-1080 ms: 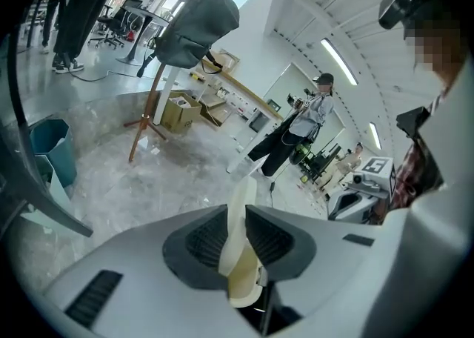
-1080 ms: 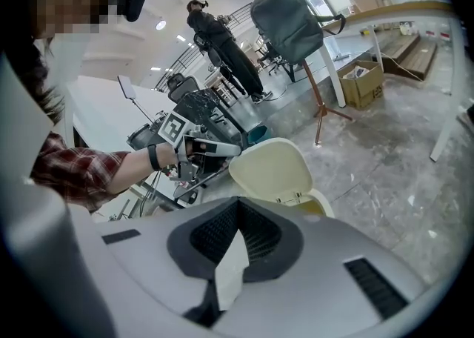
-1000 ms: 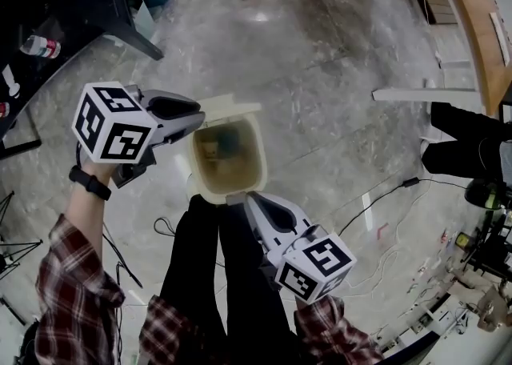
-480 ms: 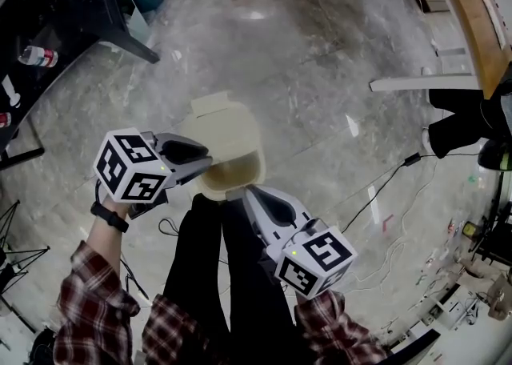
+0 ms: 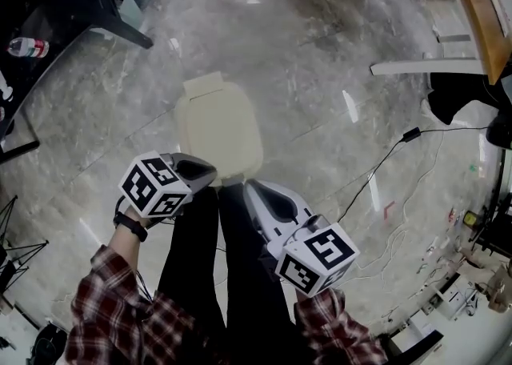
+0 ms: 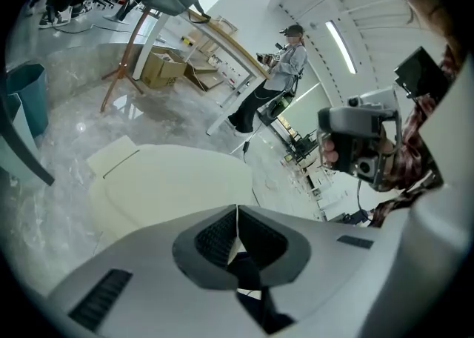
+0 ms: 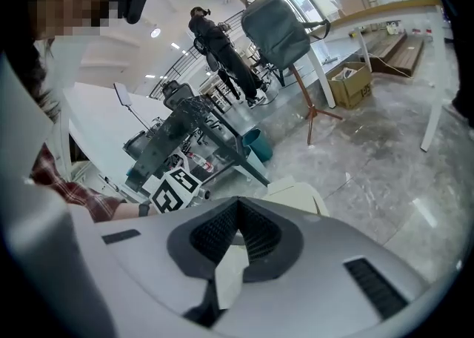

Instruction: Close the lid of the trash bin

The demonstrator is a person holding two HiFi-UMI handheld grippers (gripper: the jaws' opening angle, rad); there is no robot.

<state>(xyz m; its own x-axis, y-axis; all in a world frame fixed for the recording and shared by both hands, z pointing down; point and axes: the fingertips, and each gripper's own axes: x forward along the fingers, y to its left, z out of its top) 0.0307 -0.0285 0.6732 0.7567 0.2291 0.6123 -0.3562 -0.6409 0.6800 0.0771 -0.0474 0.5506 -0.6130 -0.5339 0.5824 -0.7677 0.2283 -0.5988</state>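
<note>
Right gripper [image 7: 237,204]: jaws pressed together, nothing between. Cream bin lid [image 7: 302,197] shows just past tips. Left gripper's marker cube [image 7: 176,185] at left, plaid sleeve [image 7: 65,184] beside it. Teal bucket [image 7: 261,144] and cardboard box [image 7: 352,84] farther off on marbled floor [image 7: 370,158].

interior unseen beneath lid [image 5: 218,127], wooden tabletop [image 5: 474,13] cropped

One trash bin [image 5: 218,127] (lid down), two grippers [image 5: 210,173] [image 5: 247,188]

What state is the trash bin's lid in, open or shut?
Shut: the cream lid lies flat in the head and left gripper views, with no interior showing.
</note>
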